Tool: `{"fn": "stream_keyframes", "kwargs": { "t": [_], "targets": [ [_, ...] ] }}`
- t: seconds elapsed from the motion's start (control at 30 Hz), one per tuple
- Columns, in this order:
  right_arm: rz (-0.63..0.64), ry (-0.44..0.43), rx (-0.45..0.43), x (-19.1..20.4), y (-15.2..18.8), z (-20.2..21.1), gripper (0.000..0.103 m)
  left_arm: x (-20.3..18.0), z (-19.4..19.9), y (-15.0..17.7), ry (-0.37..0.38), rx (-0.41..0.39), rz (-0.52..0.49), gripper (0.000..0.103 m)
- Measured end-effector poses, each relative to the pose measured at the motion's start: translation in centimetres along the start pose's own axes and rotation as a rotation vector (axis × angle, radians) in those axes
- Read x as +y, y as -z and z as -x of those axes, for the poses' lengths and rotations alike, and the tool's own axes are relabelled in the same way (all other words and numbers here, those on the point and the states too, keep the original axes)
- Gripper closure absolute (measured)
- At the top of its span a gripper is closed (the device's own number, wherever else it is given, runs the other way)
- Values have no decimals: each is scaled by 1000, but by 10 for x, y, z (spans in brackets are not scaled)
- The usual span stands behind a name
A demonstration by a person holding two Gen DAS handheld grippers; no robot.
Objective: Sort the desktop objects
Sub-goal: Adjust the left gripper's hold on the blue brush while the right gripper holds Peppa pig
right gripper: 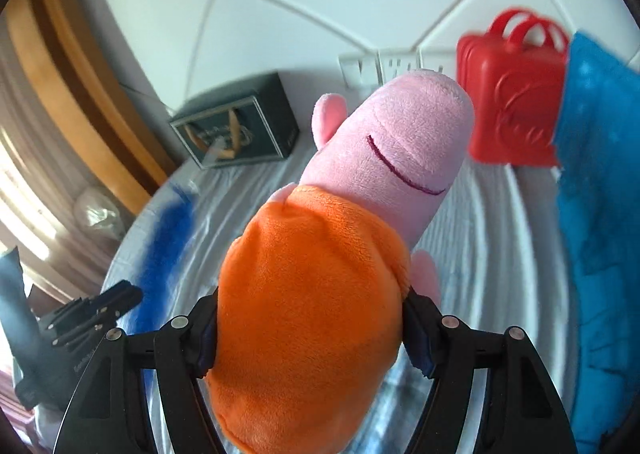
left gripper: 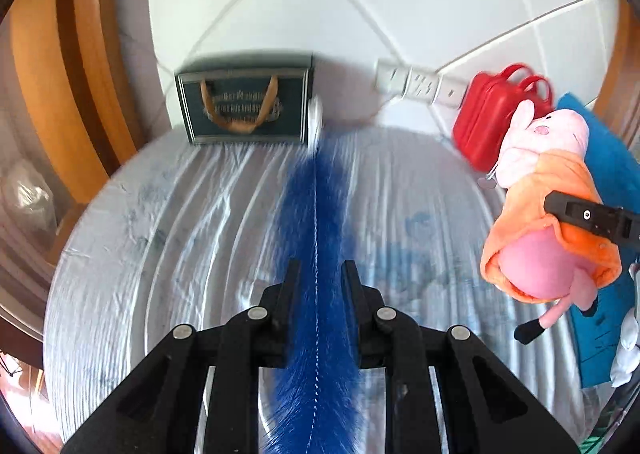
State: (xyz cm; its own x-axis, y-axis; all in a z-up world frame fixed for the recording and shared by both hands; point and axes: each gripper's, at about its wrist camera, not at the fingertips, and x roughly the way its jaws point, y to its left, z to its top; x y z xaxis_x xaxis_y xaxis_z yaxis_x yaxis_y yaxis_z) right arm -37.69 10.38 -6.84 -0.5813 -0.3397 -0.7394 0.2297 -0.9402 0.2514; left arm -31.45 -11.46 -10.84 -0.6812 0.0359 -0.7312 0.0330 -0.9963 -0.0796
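Note:
My left gripper (left gripper: 319,274) is shut on a long blue feather (left gripper: 316,238) that runs forward between its fingers above the table; it also shows in the right wrist view (right gripper: 164,254). My right gripper (right gripper: 310,306) is shut on a pink pig plush toy in an orange dress (right gripper: 312,294), held above the table with its head pointing forward. The plush also shows at the right of the left wrist view (left gripper: 548,213), with a right gripper finger (left gripper: 588,215) across its dress. The left gripper shows at lower left of the right wrist view (right gripper: 116,304).
A dark box with tan handles (left gripper: 244,105) stands at the back against the white tiled wall. A red toy suitcase (left gripper: 490,117) stands at the back right by wall sockets (left gripper: 420,83). A blue cloth (right gripper: 600,213) lies at the right. The table (left gripper: 180,213) has a wrinkled pale cover.

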Motion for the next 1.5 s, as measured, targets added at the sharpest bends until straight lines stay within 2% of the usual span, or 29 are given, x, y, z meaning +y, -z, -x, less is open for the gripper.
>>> {"fn": "stream_keyframes", "kwargs": {
  "t": [0.03,0.13,0.2,0.33,0.5,0.57,0.6,0.63,0.7,0.83,0.93,0.97,1.03,1.1,1.17,1.2,1.23,1.27,1.3,1.5],
  "targets": [
    [10,2,-10,-1,1,11,31,-6,10,0,1,-13,3,90],
    [47,4,-11,-8,11,41,31,-24,31,8,14,-13,13,90],
    [61,5,10,-13,23,46,31,-35,33,22,14,11,-14,90],
    [48,2,111,-30,64,25,31,-38,-1,59,0,149,-23,86],
    [-21,19,223,-53,102,-18,31,-35,-60,82,66,270,8,84],
    [-30,32,262,-58,111,-36,31,-35,-88,88,55,300,13,59],
    [-36,40,274,-62,114,-43,31,-36,-97,90,57,305,11,28],
    [-41,44,280,-64,116,-48,31,-36,-109,93,48,308,1,10],
    [-50,50,284,-67,123,-54,31,-37,-123,94,32,307,-13,10],
    [-54,54,301,-74,129,-65,31,-33,-154,102,-50,357,-2,10],
    [-62,49,302,-77,129,-70,31,-30,-171,111,-69,412,-4,12],
    [-63,51,303,-78,128,-72,31,-29,-176,114,-69,437,2,11],
    [-63,53,305,-80,127,-74,31,-28,-179,116,-74,418,7,5],
    [-60,51,308,-81,127,-76,31,-28,-180,116,-76,424,2,4],
    [-52,51,317,-78,128,-80,31,-29,-179,117,-68,408,-11,9],
    [-51,51,322,-77,129,-83,31,-29,-176,117,-68,393,-13,25],
    [-51,51,326,-75,129,-85,31,-30,-171,115,-66,382,-16,59],
    [-51,52,331,-74,130,-87,31,-32,-166,114,-63,382,-11,79],
    [-51,52,337,-73,130,-91,31,-33,-164,113,-73,380,-9,86],
    [-45,60,329,-67,130,-89,31,-37,-134,111,-37,331,-14,86]
  ]
}}
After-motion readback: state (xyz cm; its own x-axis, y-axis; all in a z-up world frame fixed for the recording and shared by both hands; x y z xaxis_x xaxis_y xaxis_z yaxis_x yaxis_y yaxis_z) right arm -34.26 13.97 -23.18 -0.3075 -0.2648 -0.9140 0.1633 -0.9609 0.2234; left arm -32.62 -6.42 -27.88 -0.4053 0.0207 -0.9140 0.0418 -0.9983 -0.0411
